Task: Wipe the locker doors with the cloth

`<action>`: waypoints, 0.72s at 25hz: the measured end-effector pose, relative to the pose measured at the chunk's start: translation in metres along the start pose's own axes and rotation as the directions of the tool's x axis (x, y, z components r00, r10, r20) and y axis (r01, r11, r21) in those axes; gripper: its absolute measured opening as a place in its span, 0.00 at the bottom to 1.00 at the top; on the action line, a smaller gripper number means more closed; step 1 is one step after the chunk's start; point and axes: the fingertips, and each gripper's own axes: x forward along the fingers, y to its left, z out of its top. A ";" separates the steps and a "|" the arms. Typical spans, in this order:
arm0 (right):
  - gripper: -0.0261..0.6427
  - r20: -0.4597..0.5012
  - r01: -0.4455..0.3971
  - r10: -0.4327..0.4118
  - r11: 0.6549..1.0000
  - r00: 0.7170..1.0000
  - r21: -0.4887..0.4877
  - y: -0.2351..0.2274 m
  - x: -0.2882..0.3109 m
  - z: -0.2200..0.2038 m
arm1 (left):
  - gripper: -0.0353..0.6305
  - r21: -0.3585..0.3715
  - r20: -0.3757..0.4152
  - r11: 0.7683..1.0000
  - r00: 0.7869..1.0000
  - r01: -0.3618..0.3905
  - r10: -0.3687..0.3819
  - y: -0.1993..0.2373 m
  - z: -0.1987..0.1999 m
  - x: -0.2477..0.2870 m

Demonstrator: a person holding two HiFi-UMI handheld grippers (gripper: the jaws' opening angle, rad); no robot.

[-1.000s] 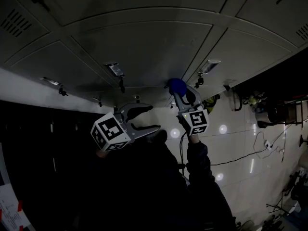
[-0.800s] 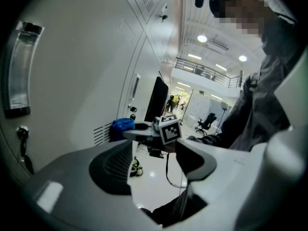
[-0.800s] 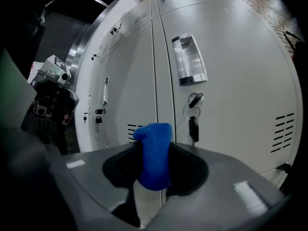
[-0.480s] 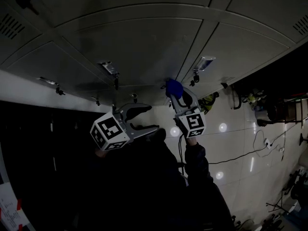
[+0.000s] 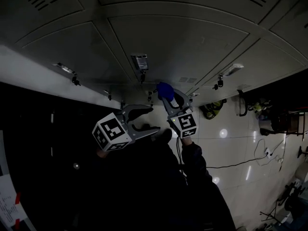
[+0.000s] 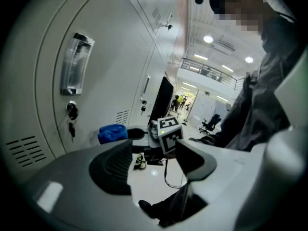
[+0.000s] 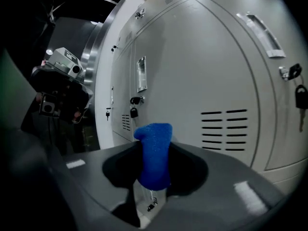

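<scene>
Grey locker doors [image 5: 163,42] filled the far side. At left, the left gripper [image 5: 151,119] hung off the doors, its fingers released with nothing between them. Just right of it, the right gripper [image 5: 169,96] clenched the blue cloth [image 7: 154,153], close against 1 door.

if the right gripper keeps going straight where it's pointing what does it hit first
Probably the pale grey metal locker door. The right gripper points at it, and the blue cloth clamped in its jaws sticks out ahead, so the cloth meets the door first. The gap is unclear.
</scene>
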 end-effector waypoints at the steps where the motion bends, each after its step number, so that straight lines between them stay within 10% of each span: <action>1: 0.23 -0.004 -0.014 0.014 1.000 1.000 -0.008 0.009 0.008 -0.001 | 0.45 -0.005 0.002 1.000 1.000 -0.006 0.006 0.002 -0.004 -0.007; 18: 0.23 -0.039 -0.075 0.074 0.997 0.996 -0.014 0.065 0.090 -0.021 | 0.45 -0.050 0.041 0.996 0.996 -0.075 0.077 0.028 -0.036 -0.076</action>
